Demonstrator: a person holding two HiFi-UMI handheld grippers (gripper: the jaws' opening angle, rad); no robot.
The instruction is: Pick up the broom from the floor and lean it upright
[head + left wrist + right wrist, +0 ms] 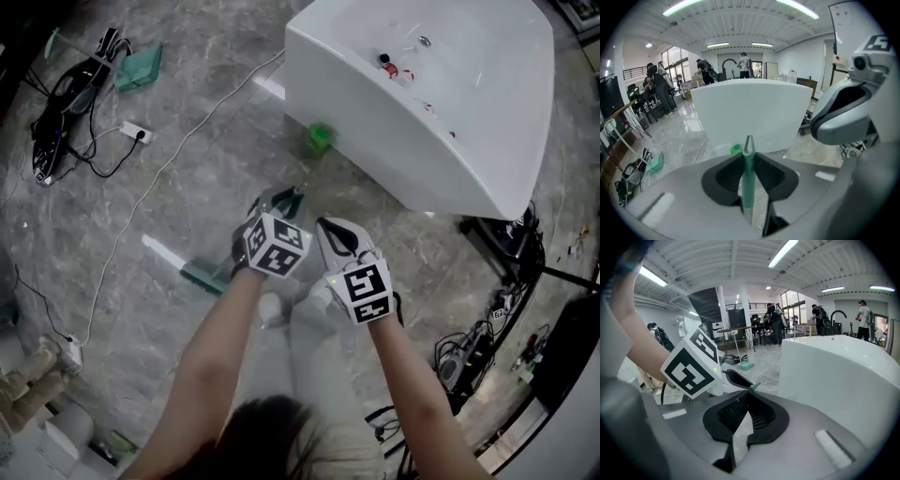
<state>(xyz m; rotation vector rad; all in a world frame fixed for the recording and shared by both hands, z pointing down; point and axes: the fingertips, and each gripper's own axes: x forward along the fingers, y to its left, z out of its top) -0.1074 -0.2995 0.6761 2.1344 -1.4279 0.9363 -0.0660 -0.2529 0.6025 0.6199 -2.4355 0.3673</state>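
The broom's green handle (748, 180) runs straight up between the jaws of my left gripper (748, 161), which is shut on it just below its forked tip. In the head view the left gripper (281, 201) is raised over the floor, and the green broom head (202, 277) shows low to its left. My right gripper (335, 231) hangs close beside it on the right. Its pads (736, 411) meet at the tips with nothing between them. The handle's green tip (754, 386) peeks out just beyond them.
A large white bathtub (422, 103) stands ahead to the right, with a green cup (319, 139) at its foot. A green dustpan (141, 67), a power strip (136, 132) and cables lie at the left. More cables and stands crowd the right edge (487, 347).
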